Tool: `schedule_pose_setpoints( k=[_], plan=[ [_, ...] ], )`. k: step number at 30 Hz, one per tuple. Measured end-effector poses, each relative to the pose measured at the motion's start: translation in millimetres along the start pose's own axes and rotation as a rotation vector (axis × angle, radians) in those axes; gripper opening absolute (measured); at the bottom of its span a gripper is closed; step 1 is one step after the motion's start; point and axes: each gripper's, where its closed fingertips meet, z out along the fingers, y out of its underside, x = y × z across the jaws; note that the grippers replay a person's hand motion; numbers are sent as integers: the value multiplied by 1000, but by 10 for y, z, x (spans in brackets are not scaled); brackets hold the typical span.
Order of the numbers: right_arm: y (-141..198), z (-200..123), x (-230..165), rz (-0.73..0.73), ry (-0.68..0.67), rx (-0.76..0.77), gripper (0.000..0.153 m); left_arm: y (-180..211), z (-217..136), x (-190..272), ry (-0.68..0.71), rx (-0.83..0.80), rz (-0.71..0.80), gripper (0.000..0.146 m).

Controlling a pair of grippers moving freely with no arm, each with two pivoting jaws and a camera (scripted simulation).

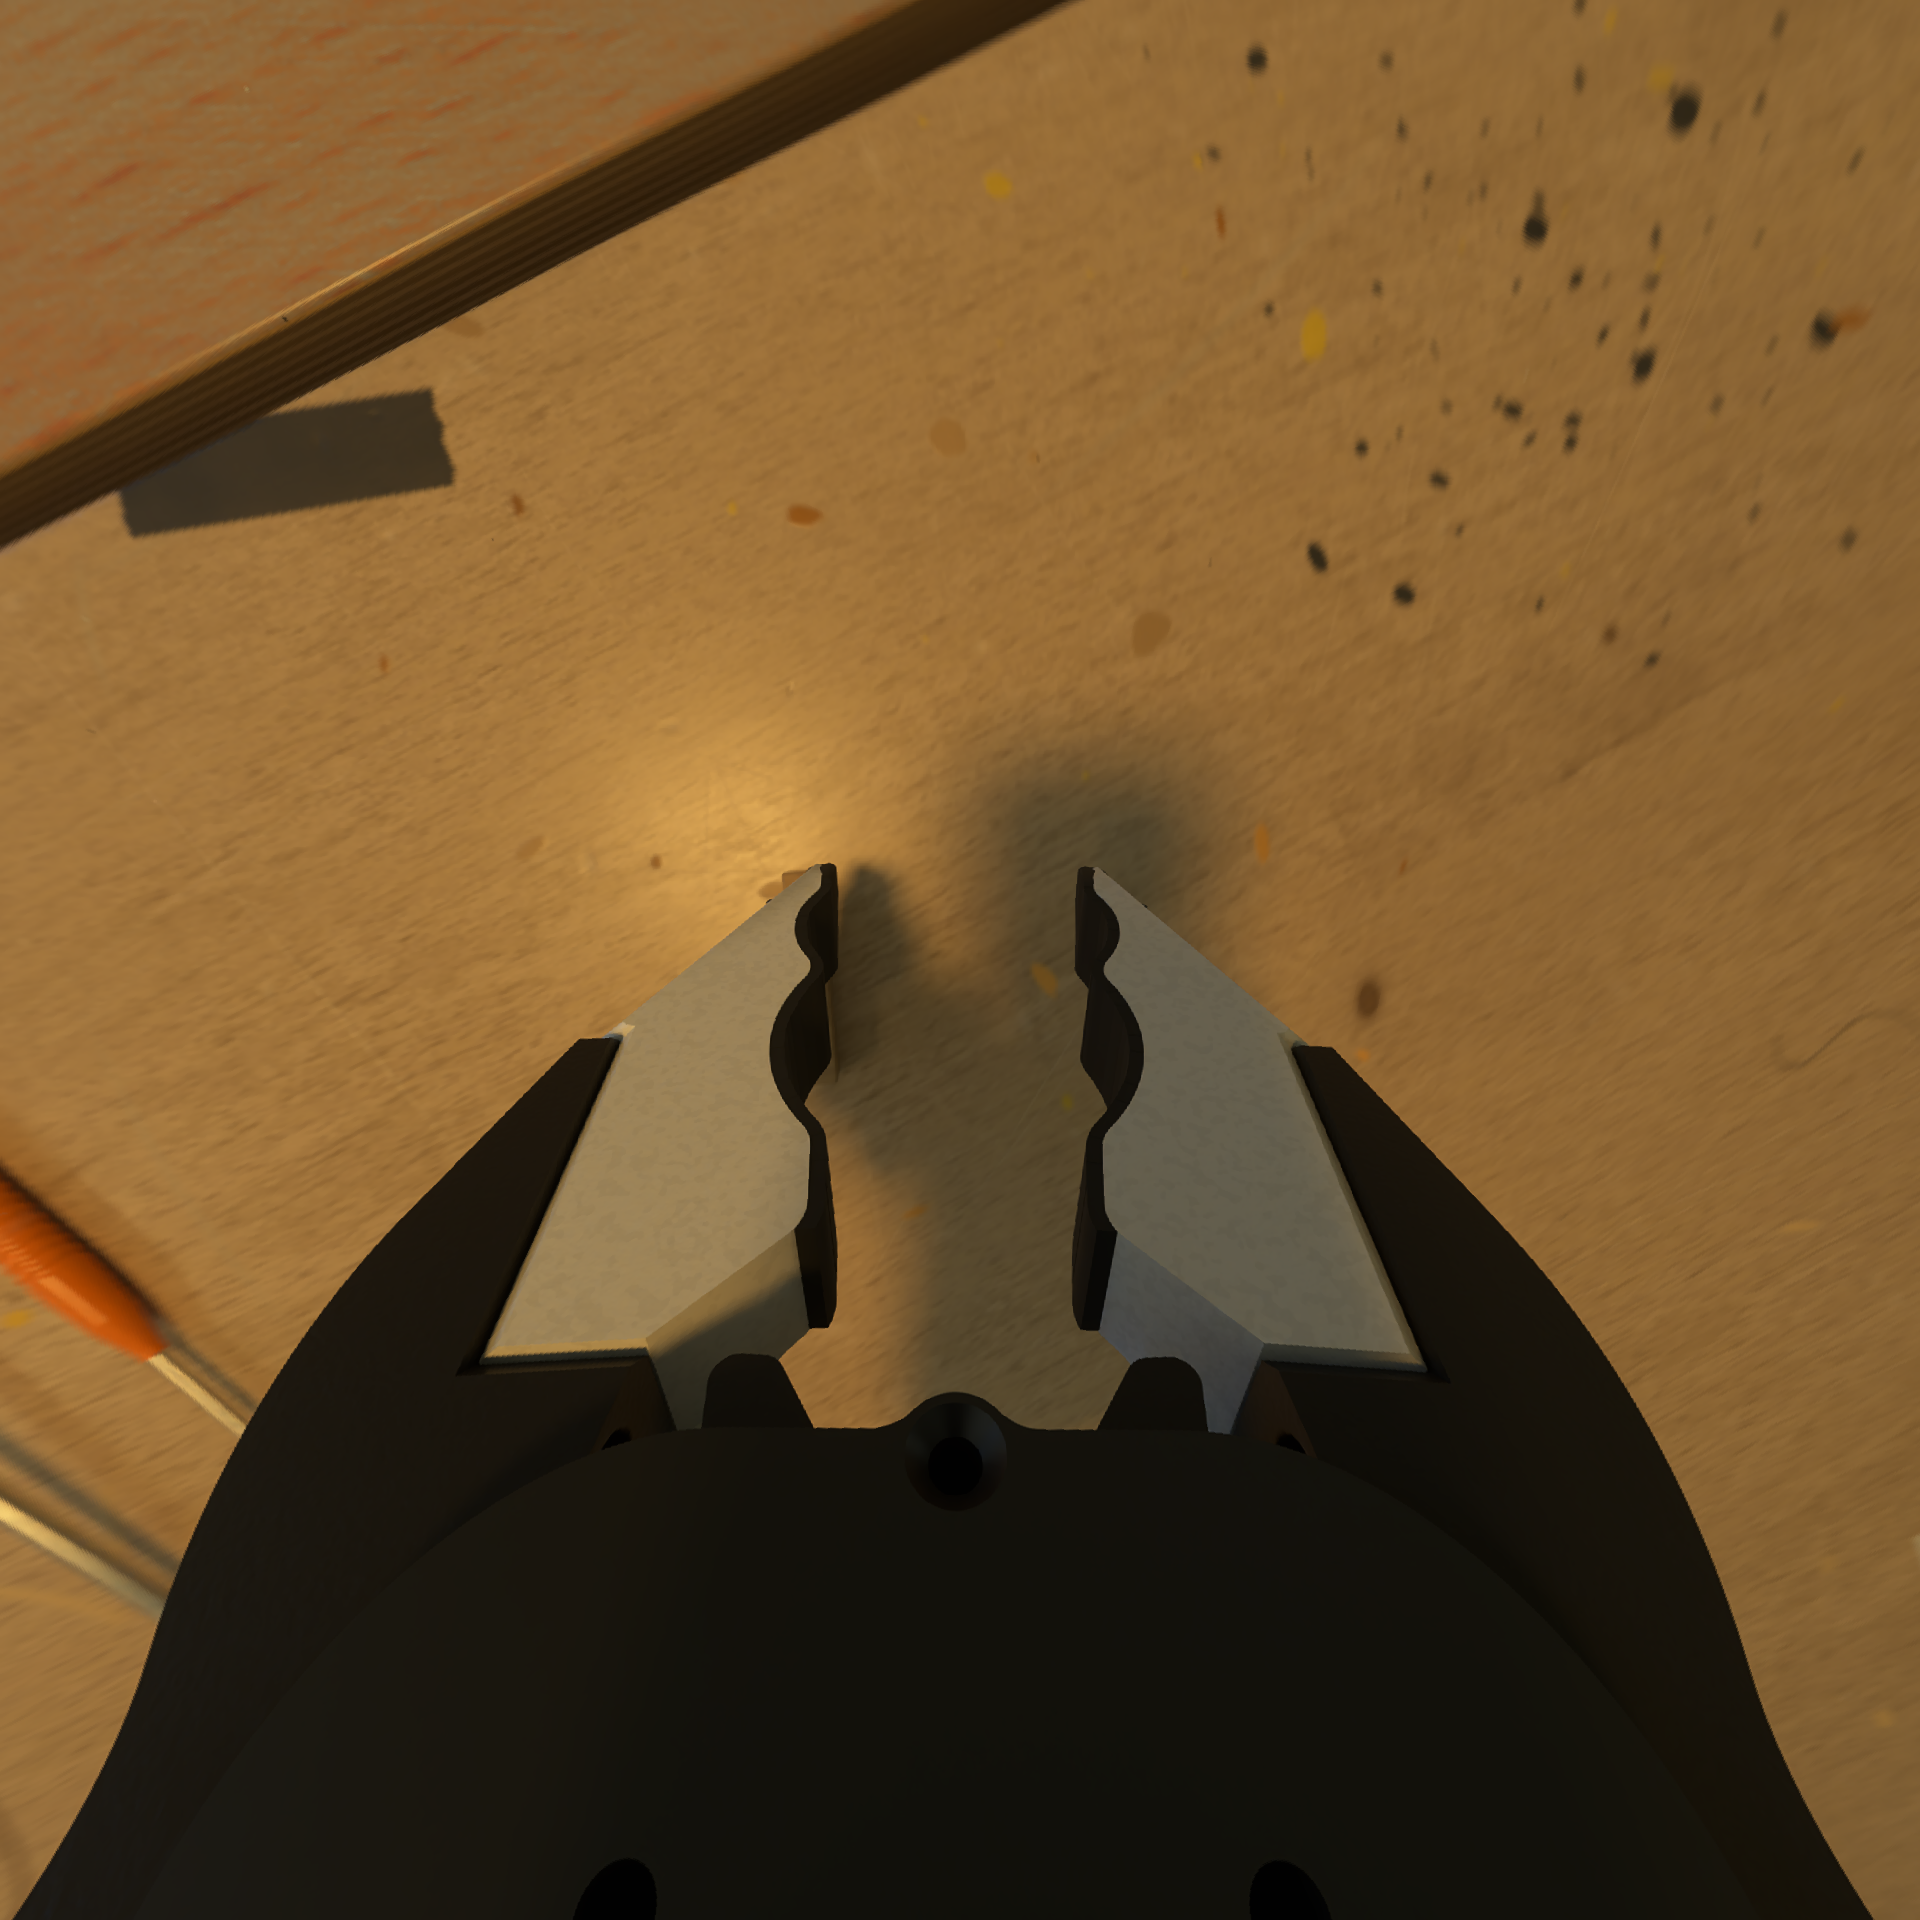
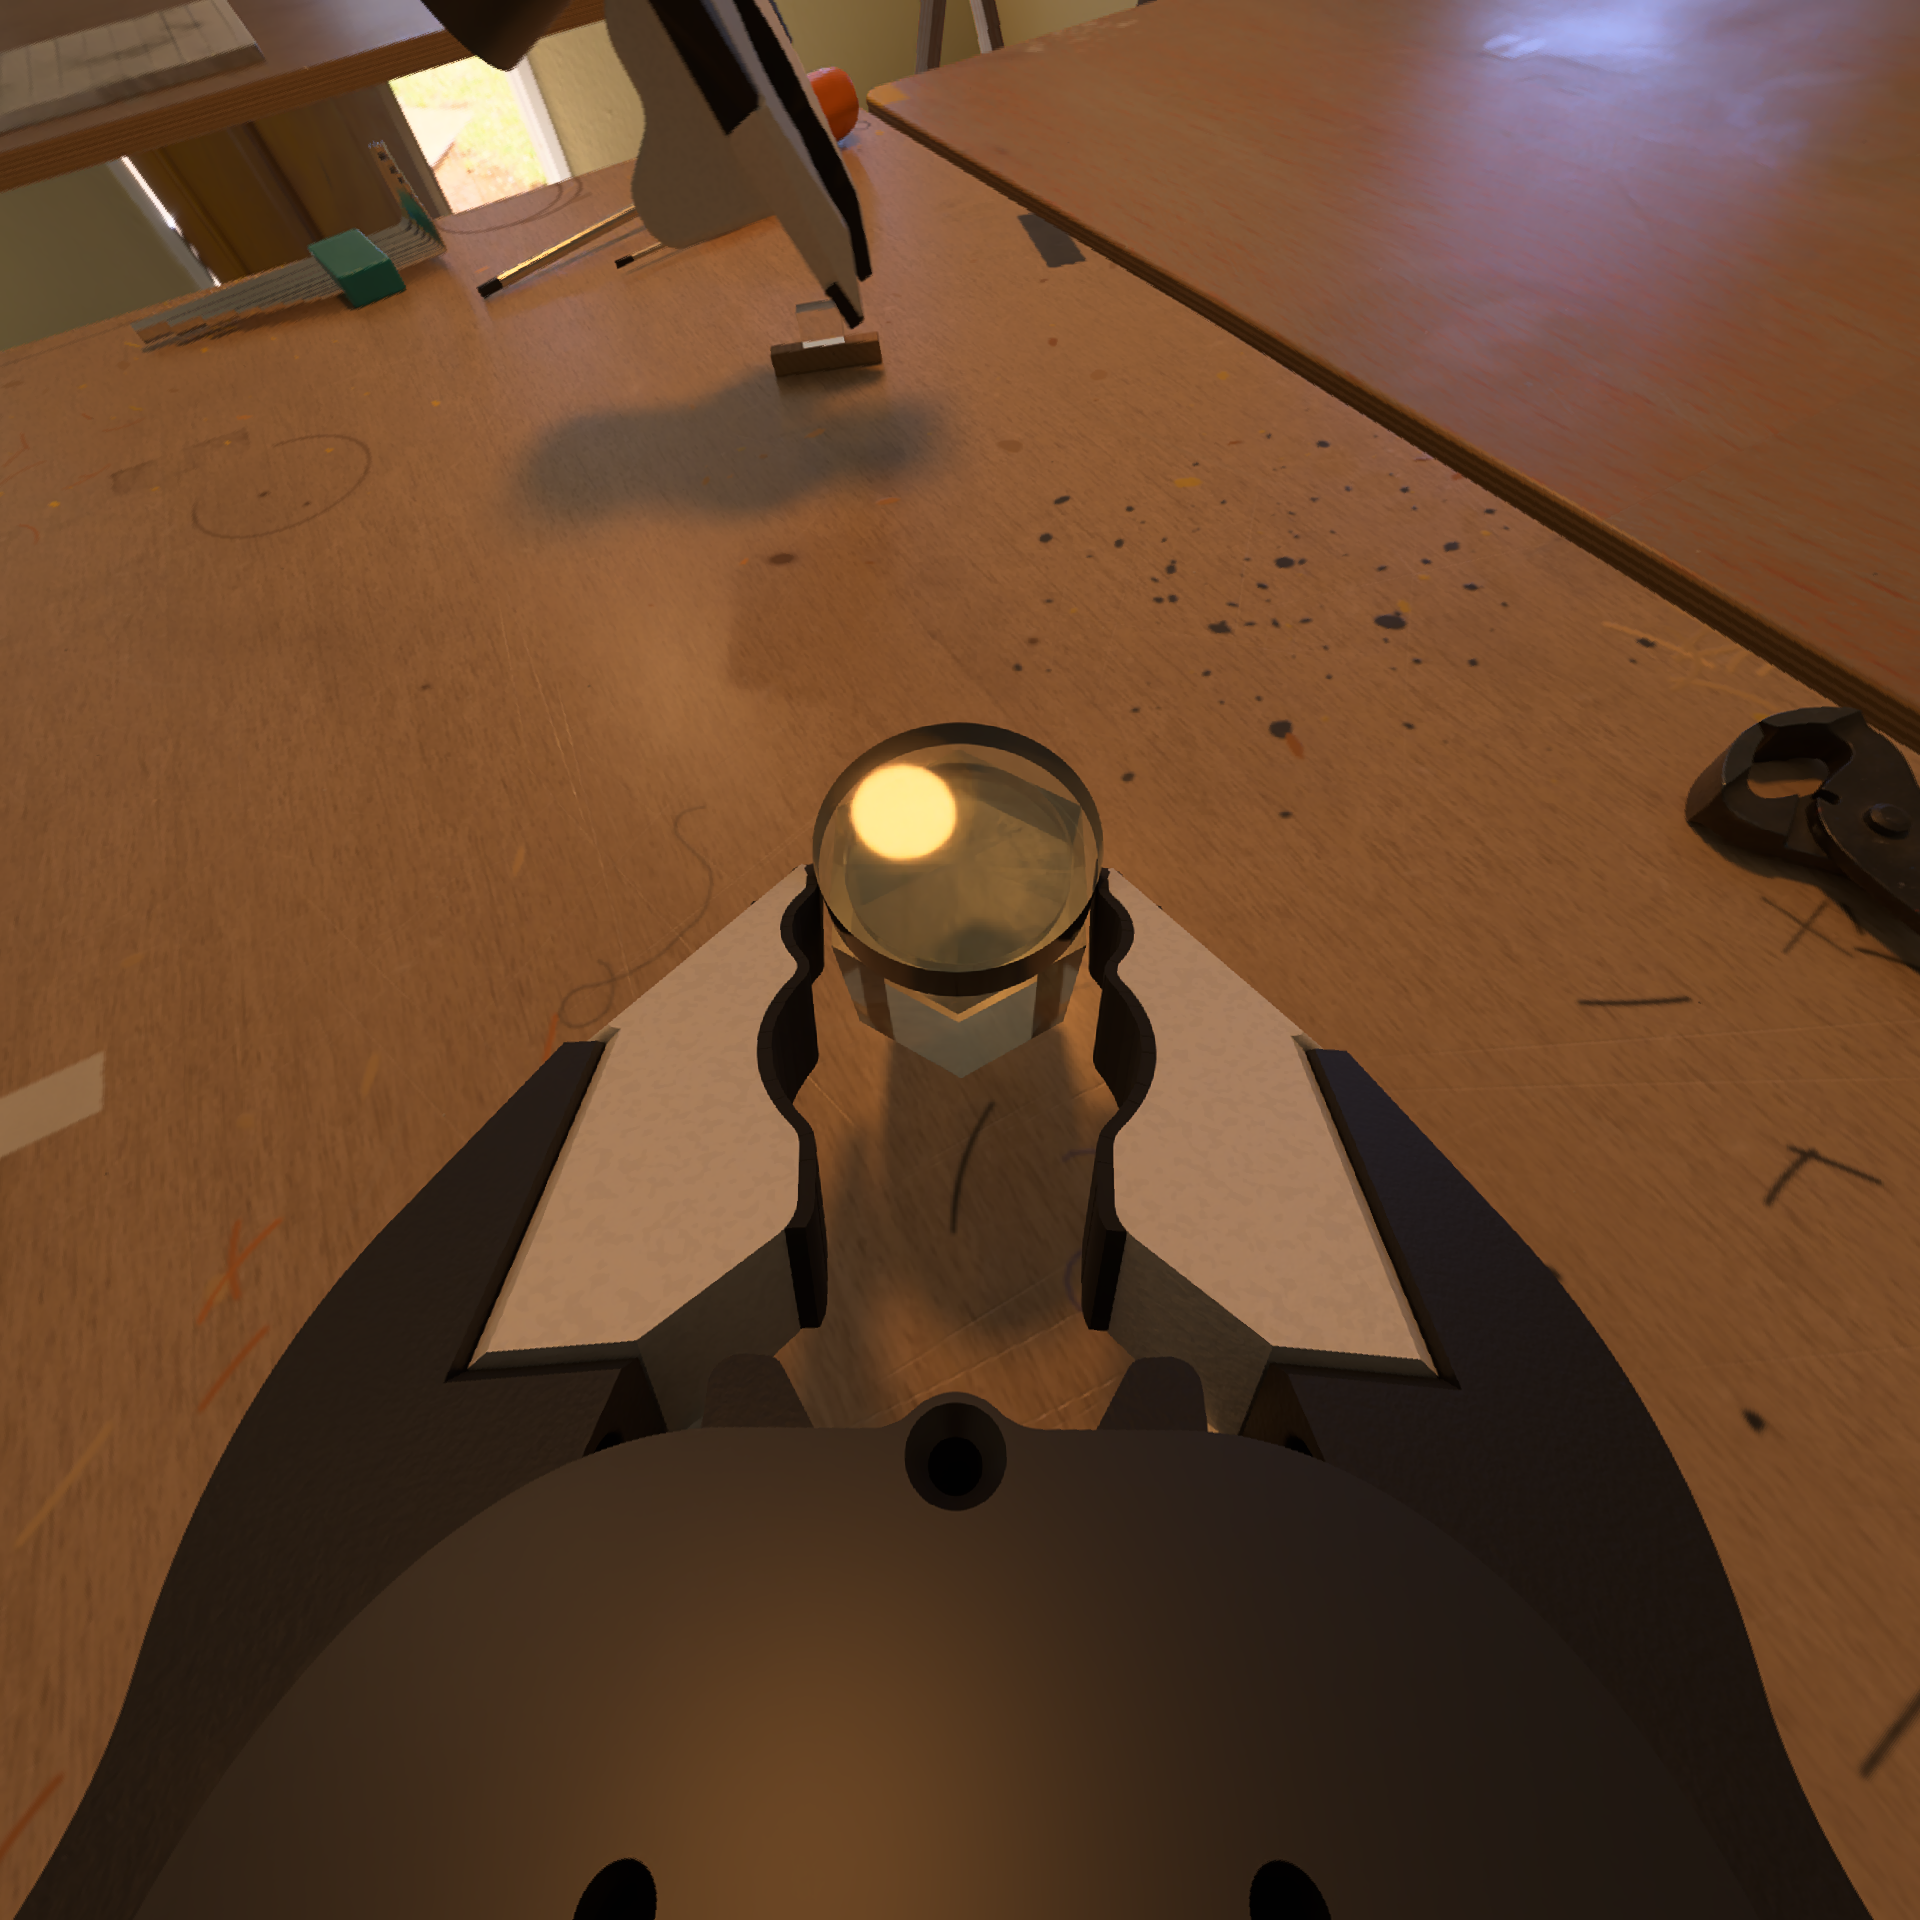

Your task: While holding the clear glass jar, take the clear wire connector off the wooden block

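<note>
My right gripper point(image 2: 956, 883) is shut on the clear glass jar point(image 2: 956, 862) and holds it upright at its fingertips, just above the wooden table point(image 2: 416, 779). Farther back, the small wooden block point(image 2: 826, 358) lies on the table with the clear wire connector point(image 2: 821, 339) on top. My left gripper point(image 2: 850, 303) hangs tilted over it, tips right at the connector. In the left wrist view, the left gripper point(image 1: 956, 883) has its fingers apart with only table and shadow between them. Block and connector are almost entirely hidden there.
A raised wooden board point(image 2: 1455, 260) runs along the right and also shows in the left wrist view point(image 1: 208, 208). Black pliers point(image 2: 1818, 810) lie at the right. A green holder with hex keys point(image 2: 358, 265) and thin rods point(image 2: 551, 255) lie far left. An orange-handled tool point(image 1: 73, 1268) lies near the left gripper.
</note>
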Motion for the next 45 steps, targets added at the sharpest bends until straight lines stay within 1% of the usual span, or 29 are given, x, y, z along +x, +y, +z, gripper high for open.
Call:
schedule_pose_setpoints(
  k=[2, 4, 7, 10, 14, 16, 20, 22, 24, 26, 28, 30, 34, 36, 37, 38, 39, 43, 45],
  plan=[
    [-2, 0, -10, -2, -3, 0, 51, -53, 34, -9, 15, 12, -60, 46],
    [-14, -8, -23, -6, -4, 5, 51, -76, 65, -21, -7, 9, -61, 48],
    [-41, -29, -45, -12, -7, 14, 51, -22, 130, -38, -88, -54, 18, 51],
    [-66, -51, -69, -19, -10, 23, 51, 40, 190, -75, -187, -128, 115, 49],
    [-86, -73, -82, -32, -4, 27, 51, 138, 173, -99, -201, -215, 166, 47],
    [-98, -89, -83, -37, 0, 32, 51, 208, 114, -173, -234, -266, 189, 50],
    [-124, -116, -97, -37, -7, 43, 51, 244, 2, -245, -257, -277, 288, 52],
    [-126, -117, -103, -40, -7, 44, 51, 249, -37, -271, -269, -278, 267, 52],
    [-119, -111, -104, -43, -5, 38, 51, 260, -33, -253, -231, -270, 206, 55],
    [-115, -108, -106, -43, -6, 36, 51, 289, -17, -275, -227, -270, 145, 57],
    [-120, -112, -110, -43, -7, 39, 51, 349, 16, -301, -221, -280, 67, 54],
    [-127, -114, -119, -43, -10, 42, 51, 365, 38, -297, -188, -264, 18, 46],
    [-125, -106, -148, -53, -15, 38, 51, 368, 62, -278, -140, -250, -47, 35],
    [-126, -106, -154, -60, -11, 37, 51, 363, 66, -303, -154, -255, -55, 25],
    [-130, -111, -153, -63, -8, 38, 51, 358, 68, -320, -165, -256, -48, 20],
    [-137, -117, -151, -64, -5, 41, 51, 356, 70, -336, -179, -257, -29, 11],
    [-147, -127, -148, -65, -2, 45, 51, 356, 70, -340, -185, -259, -10, 8],
    [-165, -154, -129, -61, 3, 58, 51, 368, 54, -335, -235, -238, 87, 8],
    [-157, -152, -122, -58, 2, 54, 51, 330, -19, -340, -299, -193, 156, 8]
  ],
)
